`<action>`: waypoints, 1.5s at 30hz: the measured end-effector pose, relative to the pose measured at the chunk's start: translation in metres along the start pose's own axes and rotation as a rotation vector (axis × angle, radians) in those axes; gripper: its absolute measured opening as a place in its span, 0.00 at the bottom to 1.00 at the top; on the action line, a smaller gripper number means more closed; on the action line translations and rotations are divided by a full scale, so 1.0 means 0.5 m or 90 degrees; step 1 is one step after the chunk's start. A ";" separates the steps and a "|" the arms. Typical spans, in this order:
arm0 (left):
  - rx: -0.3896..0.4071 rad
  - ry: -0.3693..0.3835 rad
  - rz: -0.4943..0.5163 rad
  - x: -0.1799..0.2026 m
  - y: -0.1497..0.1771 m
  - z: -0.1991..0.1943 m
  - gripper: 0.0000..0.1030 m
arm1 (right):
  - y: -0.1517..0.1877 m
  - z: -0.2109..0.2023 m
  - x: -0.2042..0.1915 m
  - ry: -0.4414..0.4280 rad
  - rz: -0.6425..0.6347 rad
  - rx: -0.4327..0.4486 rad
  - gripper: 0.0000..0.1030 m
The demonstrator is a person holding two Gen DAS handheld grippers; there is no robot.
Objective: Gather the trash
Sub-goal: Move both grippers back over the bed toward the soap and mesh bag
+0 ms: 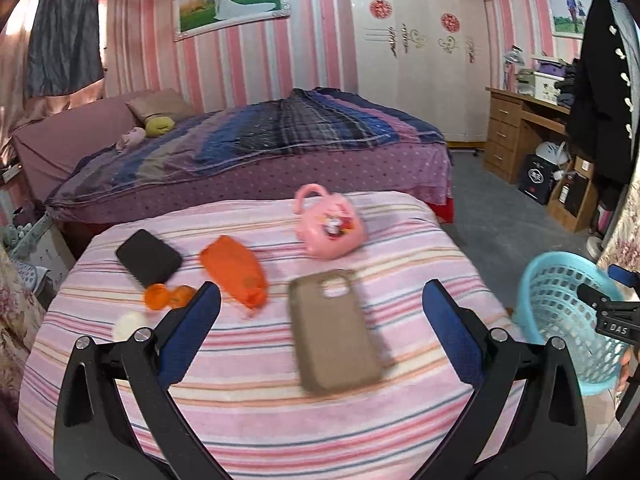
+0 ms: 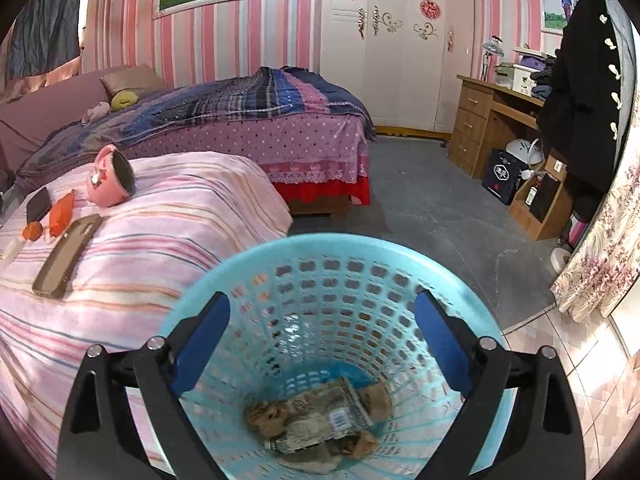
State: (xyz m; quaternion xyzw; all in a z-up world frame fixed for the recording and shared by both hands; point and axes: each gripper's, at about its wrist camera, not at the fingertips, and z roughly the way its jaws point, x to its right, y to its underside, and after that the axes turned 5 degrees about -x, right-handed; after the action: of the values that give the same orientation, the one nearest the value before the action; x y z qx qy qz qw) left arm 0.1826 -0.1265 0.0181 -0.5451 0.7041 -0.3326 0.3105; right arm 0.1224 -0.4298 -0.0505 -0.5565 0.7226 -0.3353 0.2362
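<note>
**Both claws released; trash sits in blue basket**

Striped pink cover point(image 1: 248, 412) fills most of left wrist view, cut off at bottom and left by the lens edge. Bed point(image 2: 248, 120) with plaid blanket behind it, far end hidden by the pillow area.

Blue lattice basket point(image 2: 400, 264) directly under right gripper point(image 2: 322, 340), beside the striped cover on grey floor. Near rim hidden behind gripper arms. In left wrist view only part of it visible at right edge, blurred, partly blocked by the other tool.

Inside basket, at the bottom: crumpled trash point(image 2: 320, 420), brown and grey wrappers, one flat printed packet with a small blue label. Label text too small to read. Edges of pile smeared by motion blur; count of pieces not clear.

Right gripper: jaws spread wide, nothing between blue pads, hanging over basket mouth.

Left gripper point(image 1: 322, 316): jaws spread wide, empty, above striped cover. Brown phone case point(image 1: 334, 332) lying flat between the fingers in view, not touched, blurred.

Also on cover, smaller: pink cartoon cup point(image 1: 330, 226) on its side, print on it not legible; orange pouch point(image 1: 234, 270); black wallet-like slab point(image 1: 149, 257); orange crumpled bits point(image 1: 168, 296), half hidden by left finger; pale round scrap point(image 1: 127, 324), too blurred to identify.

Readable writing: "DAS" on black tool body at right edge of left wrist view, rest cut off.
</note>
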 end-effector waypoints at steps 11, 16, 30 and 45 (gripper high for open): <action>-0.020 -0.056 -0.025 -0.147 0.038 0.060 0.95 | -0.063 0.005 -0.170 -0.061 -0.035 0.027 0.90; -0.055 -0.071 -0.062 -0.219 0.056 0.101 0.95 | -0.089 0.021 -0.258 -0.091 -0.055 0.042 0.90; -0.117 -0.100 -0.173 -0.391 0.102 0.161 0.95 | -0.108 0.069 -0.464 -0.131 -0.119 0.049 0.90; -0.213 -0.097 -0.203 -0.466 0.123 0.244 0.88 | -0.091 0.107 -0.485 -0.128 -0.141 0.006 0.90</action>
State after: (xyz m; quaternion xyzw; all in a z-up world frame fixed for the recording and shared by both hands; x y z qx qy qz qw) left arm 0.2951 0.0961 -0.0858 -0.7166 0.6291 -0.2144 0.2116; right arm 0.2554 -0.2156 -0.0598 -0.6628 0.6276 -0.3051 0.2717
